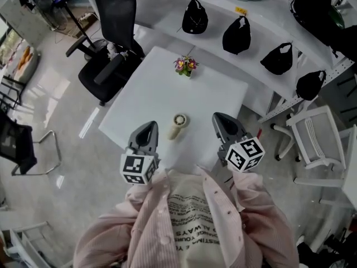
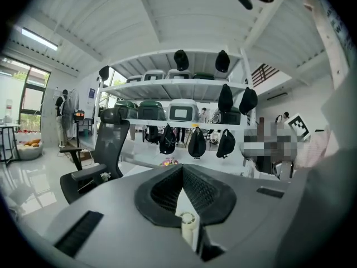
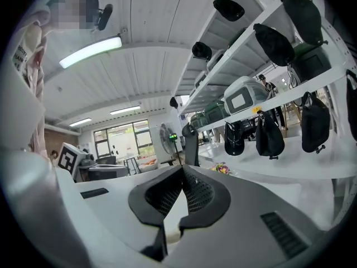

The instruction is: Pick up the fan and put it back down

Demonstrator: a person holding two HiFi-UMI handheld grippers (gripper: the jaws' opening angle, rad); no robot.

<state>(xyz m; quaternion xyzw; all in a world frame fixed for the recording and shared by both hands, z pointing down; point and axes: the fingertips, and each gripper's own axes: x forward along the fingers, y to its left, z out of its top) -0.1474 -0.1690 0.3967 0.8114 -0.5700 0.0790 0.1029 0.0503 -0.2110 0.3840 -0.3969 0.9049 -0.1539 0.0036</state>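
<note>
The left gripper and right gripper were held clenched, nothing gripped. The fan was seen lying on the white table between them in the head view, untouched. In the left gripper view only its cream end was glimpsed below the jaws.

White table, black office chair, glossy floor.

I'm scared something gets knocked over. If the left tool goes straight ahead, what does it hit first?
Probably the flowers, which sit right past the shut tips of the left tool. The fan lies lower, under that line. Depth is unclear, so it might miss.
</note>
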